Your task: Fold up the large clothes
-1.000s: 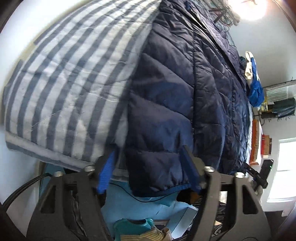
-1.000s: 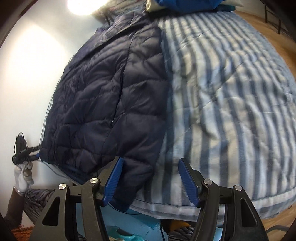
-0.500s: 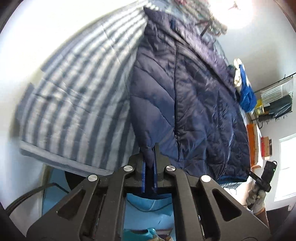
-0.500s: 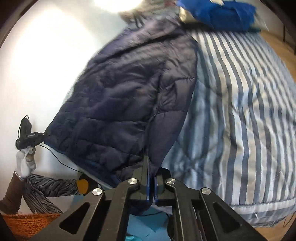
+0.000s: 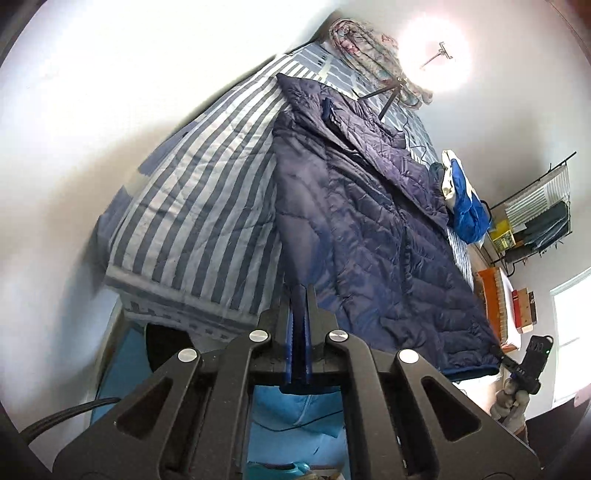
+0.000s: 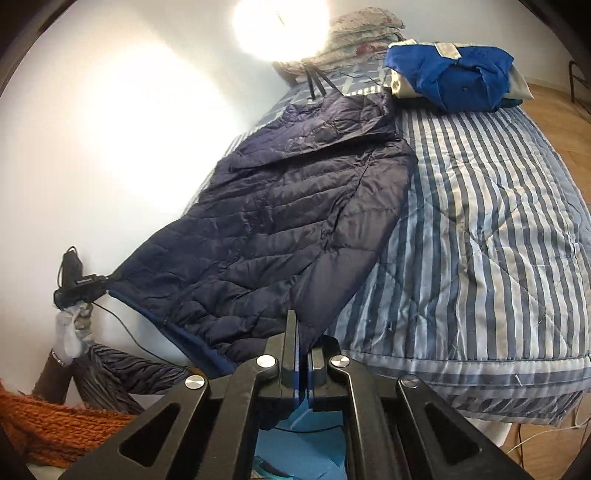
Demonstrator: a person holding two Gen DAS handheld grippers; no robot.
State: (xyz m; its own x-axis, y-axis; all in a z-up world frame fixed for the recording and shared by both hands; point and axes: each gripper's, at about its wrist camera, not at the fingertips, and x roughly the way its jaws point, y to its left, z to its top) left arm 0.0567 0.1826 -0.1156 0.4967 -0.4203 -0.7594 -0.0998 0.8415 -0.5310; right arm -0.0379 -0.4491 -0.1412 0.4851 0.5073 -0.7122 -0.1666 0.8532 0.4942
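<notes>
A dark navy quilted puffer jacket (image 5: 369, 229) lies lengthwise on a blue-and-white striped quilt (image 5: 199, 206); it also shows in the right wrist view (image 6: 288, 214). My left gripper (image 5: 300, 295) is shut on the jacket's hem at one bottom corner. My right gripper (image 6: 298, 332) is shut on the hem at the other bottom corner. The hem end is lifted and stretched between them. Each gripper appears in the other's view, the right gripper (image 5: 524, 365) and the left gripper (image 6: 79, 284), at the far hem corner.
A folded bright blue garment (image 6: 454, 74) sits on the quilt (image 6: 480, 236) near the jacket's collar end, with patterned pillows (image 6: 362, 29) behind it. A tripod (image 5: 388, 96) stands by the pillows. A shelf rack (image 5: 535, 214) and a wooden floor (image 6: 561, 110) lie beside the bed.
Both grippers went from open around the hem to shut on it. They then pulled back and up, lifting and stretching the jacket's bottom end away from the bed.
</notes>
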